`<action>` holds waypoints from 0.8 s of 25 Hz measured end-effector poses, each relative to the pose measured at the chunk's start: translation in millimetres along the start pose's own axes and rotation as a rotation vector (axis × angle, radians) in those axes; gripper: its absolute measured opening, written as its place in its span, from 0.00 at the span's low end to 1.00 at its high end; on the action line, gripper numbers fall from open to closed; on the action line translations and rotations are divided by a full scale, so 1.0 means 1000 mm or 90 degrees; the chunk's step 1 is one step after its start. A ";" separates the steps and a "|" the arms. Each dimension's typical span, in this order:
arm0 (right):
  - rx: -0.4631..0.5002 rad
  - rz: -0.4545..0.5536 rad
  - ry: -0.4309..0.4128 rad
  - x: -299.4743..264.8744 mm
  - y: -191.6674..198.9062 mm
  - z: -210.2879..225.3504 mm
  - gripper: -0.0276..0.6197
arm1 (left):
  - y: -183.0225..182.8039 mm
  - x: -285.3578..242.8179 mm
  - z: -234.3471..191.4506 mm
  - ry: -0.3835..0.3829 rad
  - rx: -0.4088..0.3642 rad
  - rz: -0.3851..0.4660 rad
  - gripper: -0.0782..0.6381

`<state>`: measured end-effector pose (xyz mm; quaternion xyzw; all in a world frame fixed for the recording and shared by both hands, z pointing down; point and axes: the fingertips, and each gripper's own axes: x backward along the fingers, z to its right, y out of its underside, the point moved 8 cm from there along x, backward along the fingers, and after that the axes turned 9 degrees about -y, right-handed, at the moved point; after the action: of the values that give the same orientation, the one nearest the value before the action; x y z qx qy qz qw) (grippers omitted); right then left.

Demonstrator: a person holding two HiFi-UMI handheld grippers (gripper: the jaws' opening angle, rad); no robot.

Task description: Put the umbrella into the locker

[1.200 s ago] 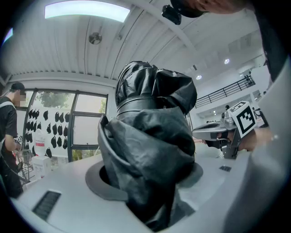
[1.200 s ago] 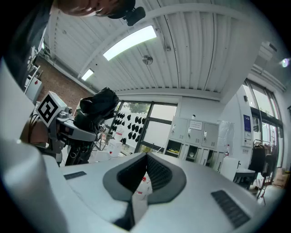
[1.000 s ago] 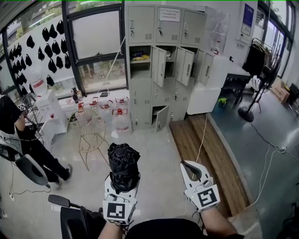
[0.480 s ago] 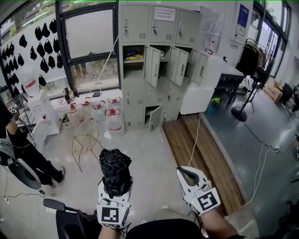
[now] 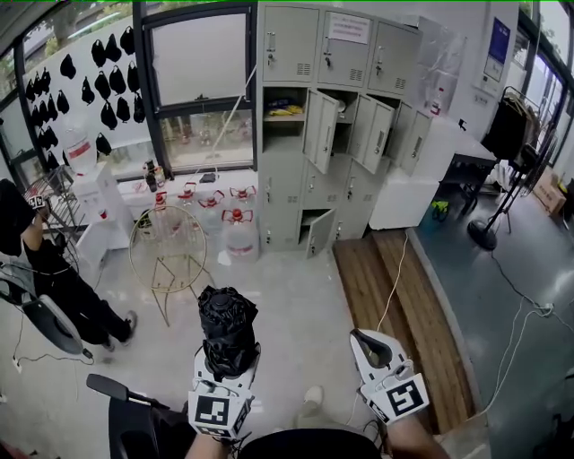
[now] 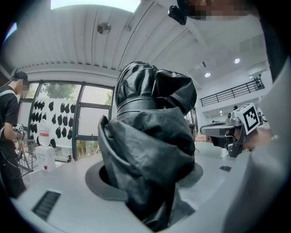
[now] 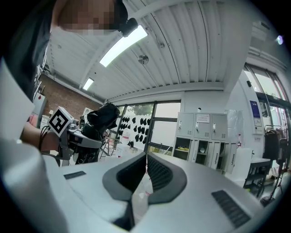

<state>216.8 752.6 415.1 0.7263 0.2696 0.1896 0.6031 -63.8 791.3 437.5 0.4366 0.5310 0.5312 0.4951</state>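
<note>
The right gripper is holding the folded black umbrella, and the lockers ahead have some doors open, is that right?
Not quite: the left gripper holds the folded black umbrella, clear in the left gripper view. The right gripper is shut on nothing. The lockers ahead do have some doors open.

Nothing can be read: the notice (image 5: pixel 348 27) on the far locker (image 5: pixel 289 188) and the blue wall poster (image 5: pixel 499 49) are too small
</note>
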 end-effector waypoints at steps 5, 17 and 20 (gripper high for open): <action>-0.014 0.000 -0.006 -0.019 0.009 0.027 0.09 | -0.005 -0.028 -0.002 -0.003 -0.005 -0.003 0.48; -0.032 -0.004 -0.049 -0.085 0.032 0.093 0.09 | -0.006 -0.113 -0.013 -0.019 0.003 -0.052 0.48; -0.024 -0.002 -0.056 -0.094 0.033 0.110 0.09 | -0.013 -0.131 -0.011 -0.027 -0.011 -0.032 0.48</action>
<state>215.0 605.5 430.0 0.7222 0.2406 0.1619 0.6280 -56.9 659.1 432.0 0.4300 0.5267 0.5136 0.5233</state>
